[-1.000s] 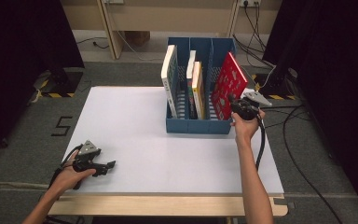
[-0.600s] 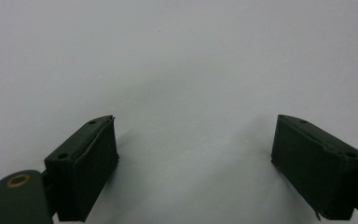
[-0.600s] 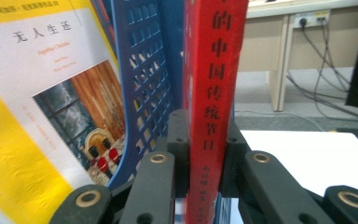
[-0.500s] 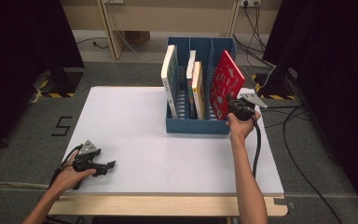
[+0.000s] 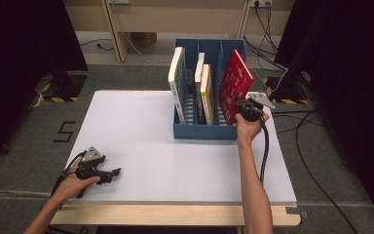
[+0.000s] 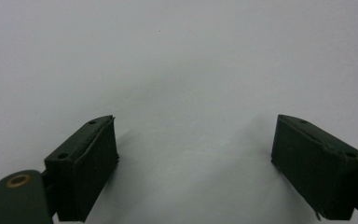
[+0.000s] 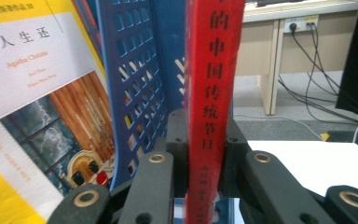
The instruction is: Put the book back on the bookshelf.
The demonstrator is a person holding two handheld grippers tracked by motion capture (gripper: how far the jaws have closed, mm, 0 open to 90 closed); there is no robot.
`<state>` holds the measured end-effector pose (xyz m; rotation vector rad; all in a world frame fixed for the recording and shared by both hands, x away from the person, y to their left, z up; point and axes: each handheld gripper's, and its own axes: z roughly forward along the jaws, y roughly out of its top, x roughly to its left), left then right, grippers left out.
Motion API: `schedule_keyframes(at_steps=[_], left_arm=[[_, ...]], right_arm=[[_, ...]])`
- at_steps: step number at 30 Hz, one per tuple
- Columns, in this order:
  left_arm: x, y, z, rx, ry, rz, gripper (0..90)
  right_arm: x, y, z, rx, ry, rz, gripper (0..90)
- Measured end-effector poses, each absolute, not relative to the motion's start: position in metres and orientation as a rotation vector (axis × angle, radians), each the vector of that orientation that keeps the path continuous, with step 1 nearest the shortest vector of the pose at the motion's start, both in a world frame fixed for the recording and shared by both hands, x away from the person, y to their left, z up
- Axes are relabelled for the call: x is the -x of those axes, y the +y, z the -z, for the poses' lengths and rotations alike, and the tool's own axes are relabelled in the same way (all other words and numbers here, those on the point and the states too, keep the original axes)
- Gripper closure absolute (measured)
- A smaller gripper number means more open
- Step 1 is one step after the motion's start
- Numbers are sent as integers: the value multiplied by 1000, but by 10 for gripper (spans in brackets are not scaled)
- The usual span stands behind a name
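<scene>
A blue file rack (image 5: 204, 132) stands on the white table (image 5: 141, 126) at the back right. In its rightmost slot a red book (image 5: 236, 87) leans to the right. My right gripper (image 5: 241, 108) is shut on that book's lower right edge; up close, the red spine (image 7: 209, 93) with dark characters sits clamped between the two black jaws of the right gripper (image 7: 205, 122). My left gripper (image 5: 113, 173) rests near the table's front left corner. Its jaws stand open, and the left gripper (image 6: 196, 158) has nothing but bare white tabletop (image 6: 177, 56) between them.
The rack also holds a white book (image 5: 177, 83) at its left and a yellow-covered book (image 5: 206, 92) in the middle, the yellow cover (image 7: 28, 93) beside a blue lattice divider (image 7: 135, 84). Cables (image 5: 292, 126) lie on the floor right of the table.
My right gripper has shifted a little to the left with the red book in it, bringing the book closer into the rack. The left hand has stayed put.
</scene>
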<state>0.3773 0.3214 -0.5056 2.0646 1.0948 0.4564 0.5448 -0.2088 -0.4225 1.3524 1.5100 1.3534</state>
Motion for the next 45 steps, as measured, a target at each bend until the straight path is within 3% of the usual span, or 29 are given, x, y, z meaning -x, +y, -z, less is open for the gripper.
schedule_keyframes(at_steps=[6, 16, 45], left_arm=[[-377, 322, 505, -2069, 1093, -459, 131], [-377, 321, 506, -2066, 1094, -458, 131], [-377, 322, 505, -2066, 1094, -458, 131]], right_arm=[[-537, -215, 419, -1383, 1549, -1416, 627], [-518, -221, 414, -1371, 1590, -1455, 524], [-468, -223, 408, -1360, 1681, -1462, 378]])
